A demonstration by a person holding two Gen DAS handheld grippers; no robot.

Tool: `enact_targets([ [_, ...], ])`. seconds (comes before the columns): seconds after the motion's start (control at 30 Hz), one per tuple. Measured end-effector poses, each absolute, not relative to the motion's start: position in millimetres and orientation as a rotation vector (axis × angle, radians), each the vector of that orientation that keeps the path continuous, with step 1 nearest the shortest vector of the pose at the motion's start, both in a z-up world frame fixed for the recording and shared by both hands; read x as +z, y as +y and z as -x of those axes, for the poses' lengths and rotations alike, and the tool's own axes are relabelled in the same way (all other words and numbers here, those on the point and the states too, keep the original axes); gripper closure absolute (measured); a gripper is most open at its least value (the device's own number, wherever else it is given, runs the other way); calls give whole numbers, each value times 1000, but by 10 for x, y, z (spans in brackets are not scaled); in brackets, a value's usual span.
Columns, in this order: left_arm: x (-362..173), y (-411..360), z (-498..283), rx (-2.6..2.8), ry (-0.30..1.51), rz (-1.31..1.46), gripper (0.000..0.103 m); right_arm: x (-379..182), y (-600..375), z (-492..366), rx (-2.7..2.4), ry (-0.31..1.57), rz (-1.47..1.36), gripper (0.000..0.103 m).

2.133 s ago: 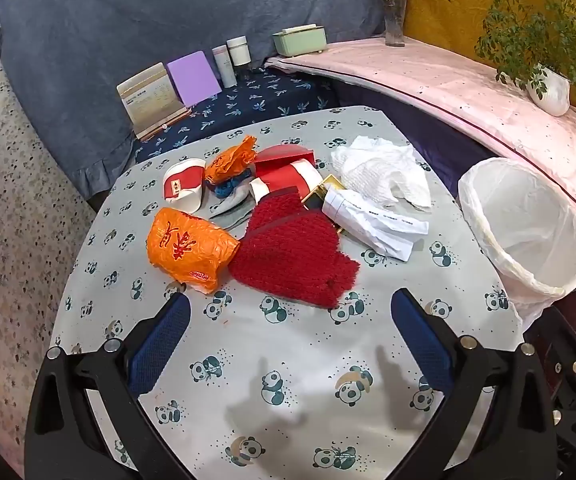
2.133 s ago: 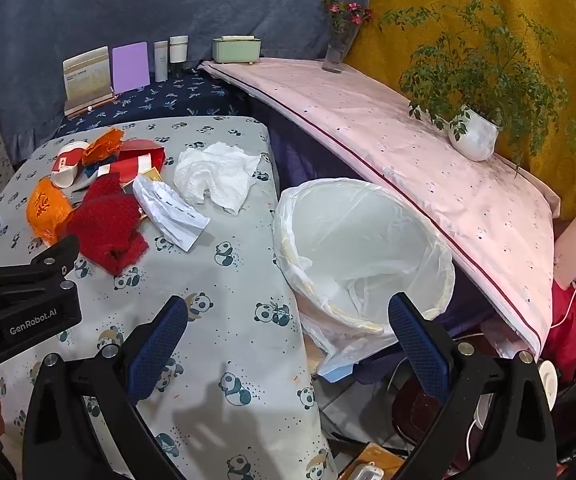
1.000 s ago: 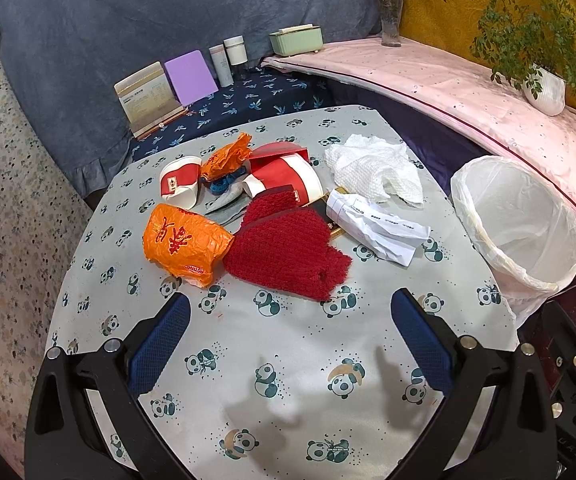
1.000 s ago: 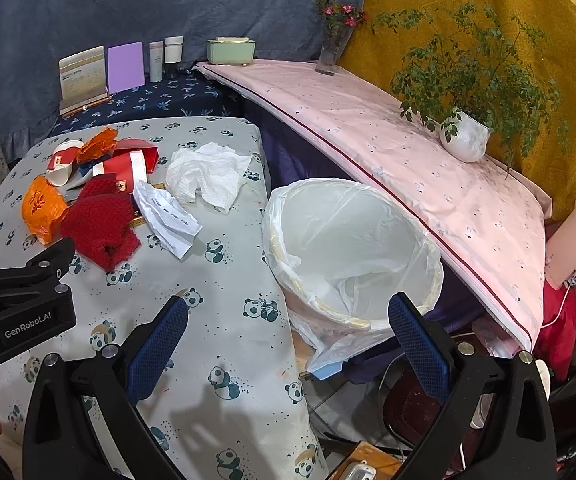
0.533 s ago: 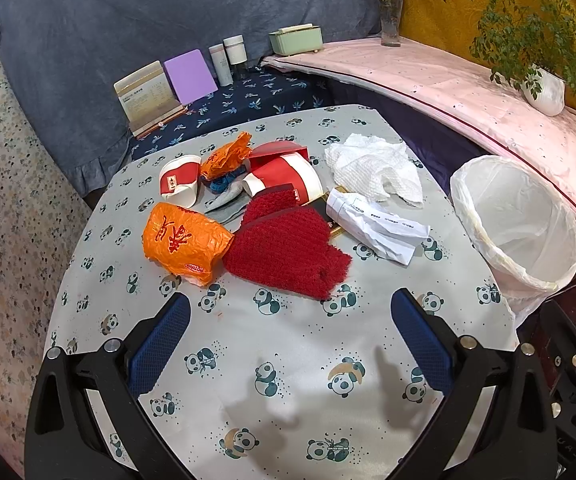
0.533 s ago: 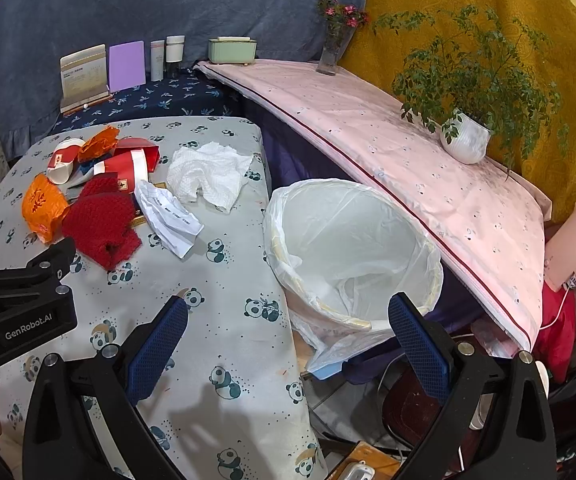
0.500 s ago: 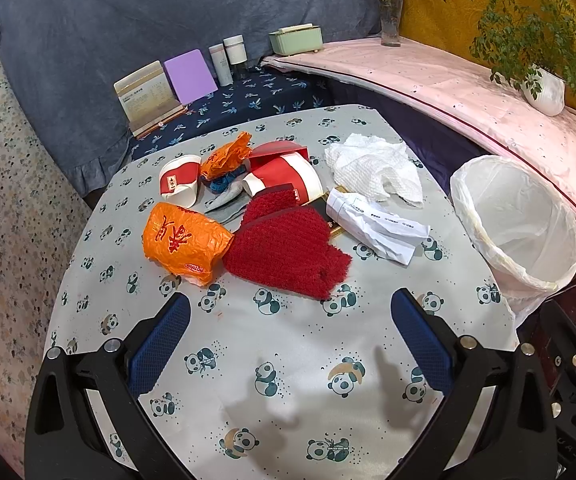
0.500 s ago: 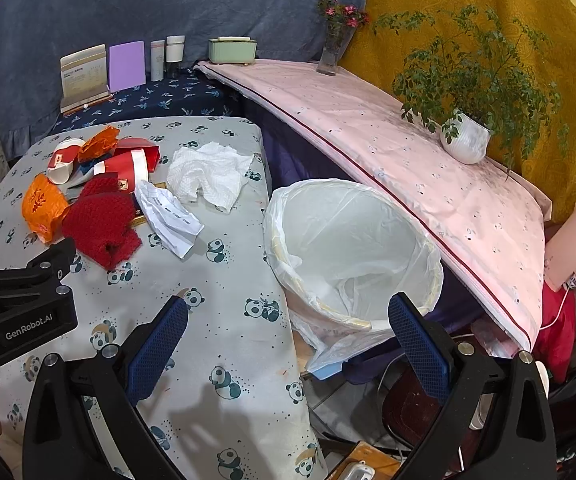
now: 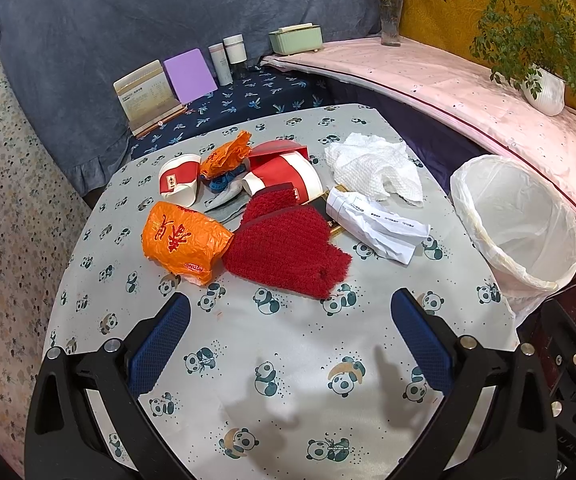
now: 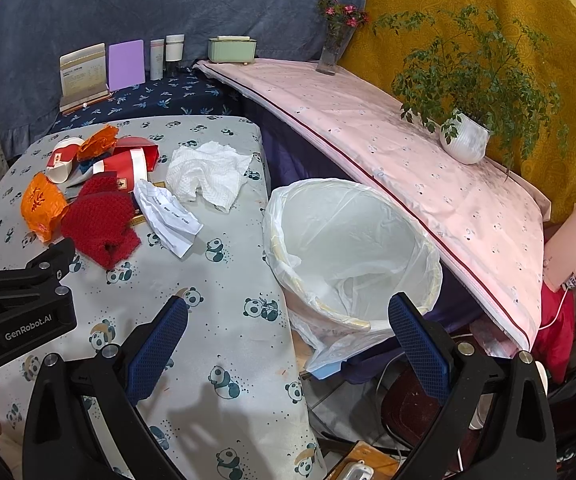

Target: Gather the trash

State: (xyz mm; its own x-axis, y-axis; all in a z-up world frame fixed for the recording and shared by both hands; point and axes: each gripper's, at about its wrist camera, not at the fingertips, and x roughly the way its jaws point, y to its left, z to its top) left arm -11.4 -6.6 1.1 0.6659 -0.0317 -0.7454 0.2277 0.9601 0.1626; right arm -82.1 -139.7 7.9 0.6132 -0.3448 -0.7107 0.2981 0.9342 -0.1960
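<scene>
Two pairs of tongs were ours to work with, and both hovered spread wide and empty: the left tongs (image 9: 290,328) above the bare near part of the surface (image 9: 288,360), the right tongs (image 10: 288,330) over its edge, facing the bin.

The lined bin (image 10: 352,248) stood just beside the surface on the right, its thin white bag empty as far as we could see. All the trash lay in one cluster at the middle of the surface, well apart from both tongs.

We judged the red woolly cloth (image 9: 288,246) the largest piece: soft and limp, best pinched at its near edge, though it would drape and might drag its neighbours. The crumpled white paper towel (image 9: 374,170) looked very light and could be taken at any raised fold. The orange plastic bag (image 9: 183,240), touching the cloth, seemed light and slippery; we would bite a bunched corner. The creased white paper (image 9: 376,226) looked stiffer, so its free end suited a grip. The red-and-white paper cups (image 9: 283,180) would crush easily; we would take them by the rim.
</scene>
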Motion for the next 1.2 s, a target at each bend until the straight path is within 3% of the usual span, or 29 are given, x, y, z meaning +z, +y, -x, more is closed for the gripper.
enact_targets([
  [1.2,7,-105,149,-181,813,-253,7,84,-1490,836,-399,836,60,7],
])
